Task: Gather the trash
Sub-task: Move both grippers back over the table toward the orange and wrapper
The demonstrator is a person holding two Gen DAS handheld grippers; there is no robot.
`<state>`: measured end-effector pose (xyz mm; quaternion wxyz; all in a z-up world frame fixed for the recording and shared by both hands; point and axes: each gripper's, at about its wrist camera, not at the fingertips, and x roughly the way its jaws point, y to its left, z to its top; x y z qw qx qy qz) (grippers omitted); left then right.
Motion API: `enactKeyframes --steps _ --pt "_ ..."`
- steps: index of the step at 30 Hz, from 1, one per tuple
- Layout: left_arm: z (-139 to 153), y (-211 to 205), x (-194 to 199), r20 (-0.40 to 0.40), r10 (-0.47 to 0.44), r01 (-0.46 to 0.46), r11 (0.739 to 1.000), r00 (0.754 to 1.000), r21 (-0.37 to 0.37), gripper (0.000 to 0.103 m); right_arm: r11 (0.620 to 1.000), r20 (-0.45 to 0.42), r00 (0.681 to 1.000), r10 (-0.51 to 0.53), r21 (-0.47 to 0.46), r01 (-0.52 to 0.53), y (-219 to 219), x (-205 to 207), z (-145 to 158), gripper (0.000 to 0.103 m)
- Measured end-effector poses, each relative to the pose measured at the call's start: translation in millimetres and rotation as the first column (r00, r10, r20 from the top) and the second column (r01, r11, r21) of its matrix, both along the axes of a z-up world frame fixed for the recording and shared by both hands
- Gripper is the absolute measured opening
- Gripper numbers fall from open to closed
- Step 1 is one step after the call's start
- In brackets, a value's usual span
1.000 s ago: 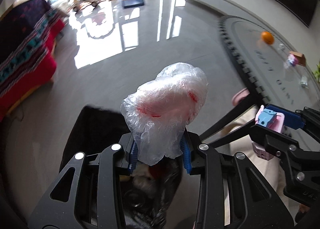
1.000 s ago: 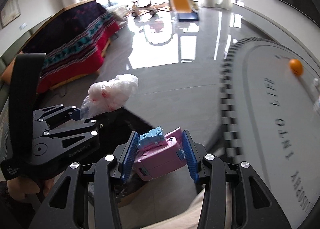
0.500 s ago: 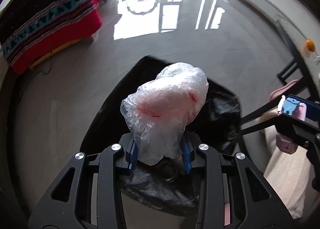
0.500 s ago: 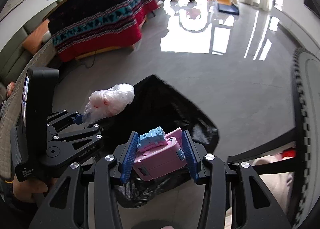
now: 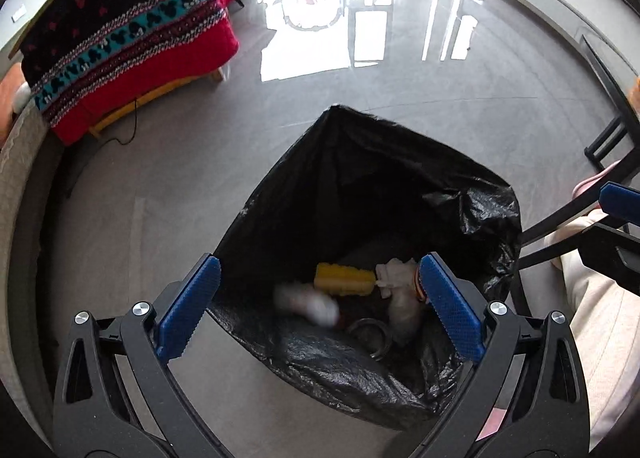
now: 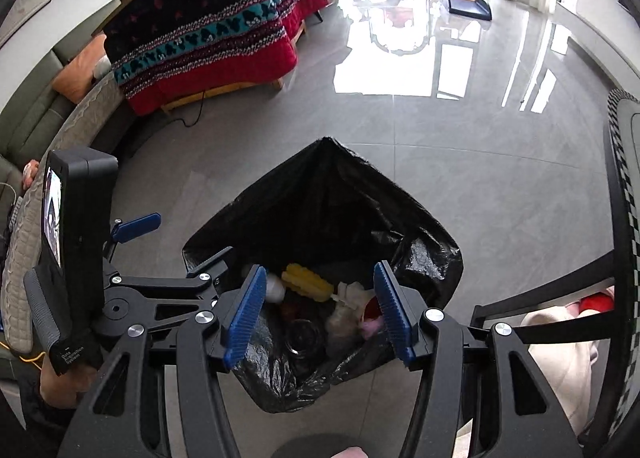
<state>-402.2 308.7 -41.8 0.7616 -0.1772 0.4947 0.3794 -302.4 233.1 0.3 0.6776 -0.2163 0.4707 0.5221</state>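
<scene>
2 grippers hang over the black bag [image 5: 400,186] on the floor. My left gripper [image 5: 320,298] has just spread wide, nothing between its jaws. My right gripper [image 6: 320,310] has been opening too, empty. Trash lies in the bag: a yellow piece [image 5: 344,278], white wads [image 5: 308,302].

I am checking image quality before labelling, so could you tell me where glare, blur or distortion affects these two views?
Left wrist view: window glare on the glossy grey floor, a motion-blurred white bundle inside the black plastic trash bag. Right wrist view: similar floor glare, fisheye bending at the edges.
</scene>
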Motion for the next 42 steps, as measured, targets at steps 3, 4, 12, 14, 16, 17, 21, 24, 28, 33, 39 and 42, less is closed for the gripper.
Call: enactKeyframes --steps 3,4,12,14,16,17,21,24,28,33,39,42 --pt "5 -2 7 0.001 -0.011 0.011 1.0 1.0 0.01 0.097 1.0 -0.006 1.0 -0.014 0.011 0.014 -5 4 4 0.057" --pt "8 -2 10 0.003 -0.017 0.017 1.0 1.0 0.014 0.097 1.0 -0.011 1.0 -0.02 0.019 0.02 -8 7 7 0.057" --pt "39 -25 60 0.034 -0.118 0.116 0.991 0.992 0.064 0.097 0.99 -0.027 0.994 -0.106 0.086 0.108 -46 45 32 0.057" --pt "49 -34 78 0.052 -0.155 0.15 0.986 0.987 0.078 0.097 0.984 -0.03 0.99 -0.141 0.103 0.143 -59 59 41 0.057" --pt "60 -43 98 0.07 -0.197 0.191 0.978 0.978 0.081 0.097 0.977 -0.025 0.984 -0.178 0.118 0.18 -72 74 48 0.057" --pt "65 -47 107 0.077 -0.216 0.209 0.974 0.973 0.083 0.097 0.971 -0.018 0.979 -0.201 0.127 0.201 -81 83 53 0.058" --pt "82 -67 146 0.095 -0.291 0.282 0.954 0.952 0.099 0.097 0.947 -0.004 0.959 -0.282 0.159 0.279 -112 113 66 0.06" --pt "93 -86 179 0.109 -0.345 0.334 0.936 0.932 0.109 0.097 0.924 0.0 0.938 -0.346 0.175 0.34 -138 137 74 0.06" --pt "99 -109 214 0.118 -0.405 0.393 0.913 0.907 0.111 0.097 0.887 -0.002 0.903 -0.429 0.187 0.422 -174 169 80 0.06" --pt "103 -141 254 0.132 -0.477 0.467 0.879 0.869 0.099 0.097 0.837 0.001 0.854 -0.52 0.196 0.51 -217 204 84 0.06" --pt "110 -178 303 0.135 -0.552 0.541 0.834 0.823 0.109 0.097 0.773 0.007 0.788 -0.615 0.201 0.602 -265 238 85 0.06" --pt "112 -196 327 0.141 -0.59 0.581 0.807 0.795 0.101 0.097 0.733 0.006 0.746 -0.666 0.193 0.653 -288 258 81 0.06"
